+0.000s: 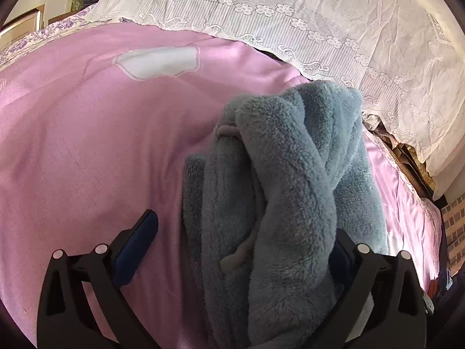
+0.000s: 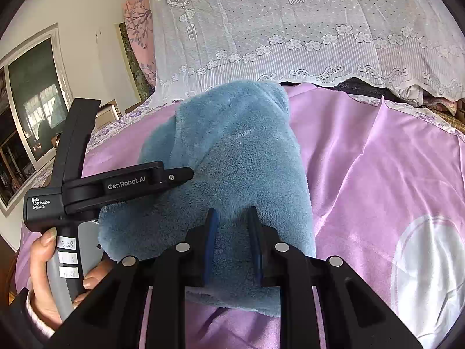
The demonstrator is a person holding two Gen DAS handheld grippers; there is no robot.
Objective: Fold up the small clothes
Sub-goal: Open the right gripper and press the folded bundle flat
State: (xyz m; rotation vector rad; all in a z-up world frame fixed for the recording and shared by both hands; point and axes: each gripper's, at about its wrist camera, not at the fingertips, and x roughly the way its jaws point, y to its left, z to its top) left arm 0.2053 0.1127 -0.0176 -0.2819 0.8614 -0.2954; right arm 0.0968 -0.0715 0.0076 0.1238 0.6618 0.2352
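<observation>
Left wrist view: the left hand-held gripper [image 1: 241, 250] has its fingers spread wide. The blue-padded left finger [image 1: 136, 250] stands clear over the pink bedsheet [image 1: 87, 160], touching nothing. The right finger [image 1: 343, 256] sits against the side of a blue-grey fleece garment [image 1: 279, 189]. The garment lies bunched in thick rolled folds on the sheet, filling the right part of the gap between the fingers and lapping over the right one. No pinch is visible here. A white patch [image 1: 159, 62] is printed on the sheet beyond the garment. A white lace cover [image 1: 319, 14] drapes over stacked bedding at the far edge of the bed.

Right wrist view: the right hand-held gripper [image 2: 232, 241] has its two blue pads drawn close together, with a fold of the same garment [image 2: 241, 151] pinched between them. The garment's near edge rests on the sheet [image 2: 377, 174] just below the fingers; the rest rises in a hump away from the camera. At left, the left hand-held gripper [image 2: 174, 176] lies level across the garment's left side, its tip touching the fleece. A hand [image 2: 43, 273] grips its grey handle, with a dark sleeve at the wrist. A lace cover [image 2: 290, 29] hangs behind, and a framed mirror [image 2: 32, 101] stands against the wall at far left.
</observation>
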